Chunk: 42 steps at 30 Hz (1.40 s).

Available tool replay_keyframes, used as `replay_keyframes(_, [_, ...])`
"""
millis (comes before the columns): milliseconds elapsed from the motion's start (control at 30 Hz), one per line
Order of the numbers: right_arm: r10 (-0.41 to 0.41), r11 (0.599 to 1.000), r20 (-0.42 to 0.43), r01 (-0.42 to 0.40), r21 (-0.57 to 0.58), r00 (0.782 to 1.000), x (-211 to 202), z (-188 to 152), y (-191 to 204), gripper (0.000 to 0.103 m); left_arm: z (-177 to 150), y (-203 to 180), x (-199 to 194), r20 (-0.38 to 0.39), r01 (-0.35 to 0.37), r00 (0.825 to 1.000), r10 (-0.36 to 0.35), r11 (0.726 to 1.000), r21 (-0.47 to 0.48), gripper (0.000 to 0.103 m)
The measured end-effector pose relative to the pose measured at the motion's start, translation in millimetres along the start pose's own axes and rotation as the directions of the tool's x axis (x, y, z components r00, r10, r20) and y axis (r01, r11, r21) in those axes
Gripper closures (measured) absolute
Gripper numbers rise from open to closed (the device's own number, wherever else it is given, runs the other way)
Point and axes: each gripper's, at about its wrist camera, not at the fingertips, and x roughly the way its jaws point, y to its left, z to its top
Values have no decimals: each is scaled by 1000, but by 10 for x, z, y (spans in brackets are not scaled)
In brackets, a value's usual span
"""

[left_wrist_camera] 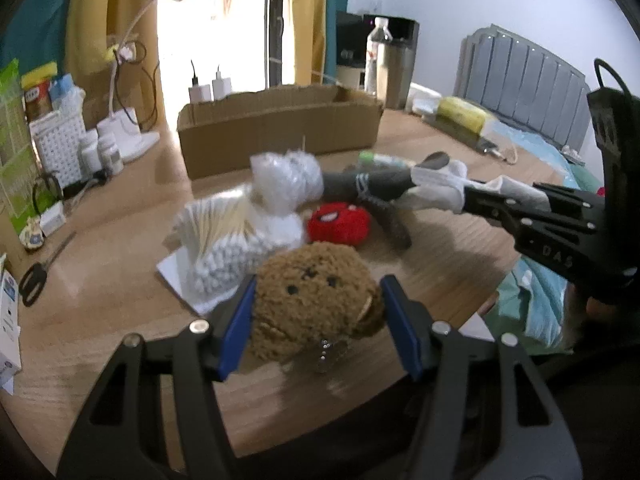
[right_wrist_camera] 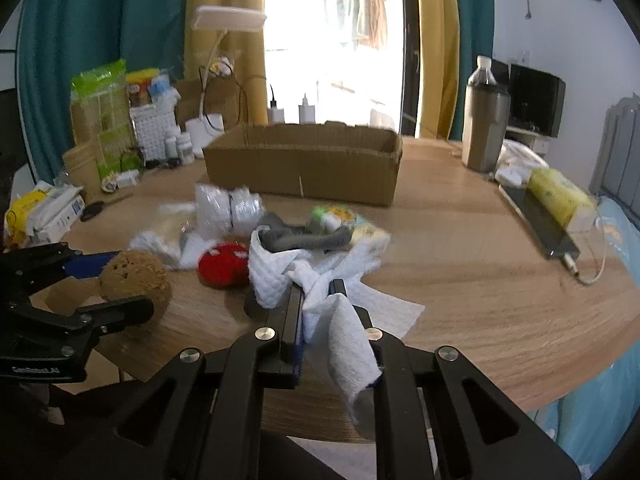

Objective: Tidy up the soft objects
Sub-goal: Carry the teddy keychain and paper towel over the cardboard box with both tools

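Grippers both loaded: left gripper [left_wrist_camera: 316, 320] has its blue pads squeezed against the sides of the brown plush bear [left_wrist_camera: 314, 296], lifted off the table [left_wrist_camera: 120, 240], near side of the cardboard box [left_wrist_camera: 280, 120]; face points away from the wrist toward the box, roughly round so no clear long axis. Right gripper [right_wrist_camera: 316, 312] is pinched tight on a white cloth [right_wrist_camera: 308, 280], bunched, one flap hanging down over the right finger; a grey sock [right_wrist_camera: 308, 240] lies draped in the cloth's folds, long axis running left-right, parallel to the box front. Red plush [right_wrist_camera: 222, 266] sits on the table in front of the box, between the two grippers. Likely step: carry both to the box. To do it well, clear the box's front wall before letting go, release over the open inside, and watch the sock, it may slide out of the cloth.
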Motion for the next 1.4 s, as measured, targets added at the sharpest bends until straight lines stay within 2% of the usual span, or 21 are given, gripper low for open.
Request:
replay_keyframes(333, [-1, 1000, 121, 4, -20, 993, -367, 255, 26, 90, 136, 13, -182, 68, 10, 998, -10, 1000, -9, 41])
replay_keyframes(600, [-2, 1000, 169, 5, -22, 986, -495, 360, 0, 90, 309, 43, -309, 130, 21, 991, -17, 999, -29, 41])
replay_keyframes(933, [14, 999, 202, -8, -31, 979, -477, 532, 4, 90, 480, 86, -322, 174, 24, 985, -15, 999, -46, 40])
replay_keyframes(1400, [38, 999, 186, -35, -17, 982, -196, 795, -99, 90, 851, 194, -122, 200, 24, 980, -5, 995, -93, 40])
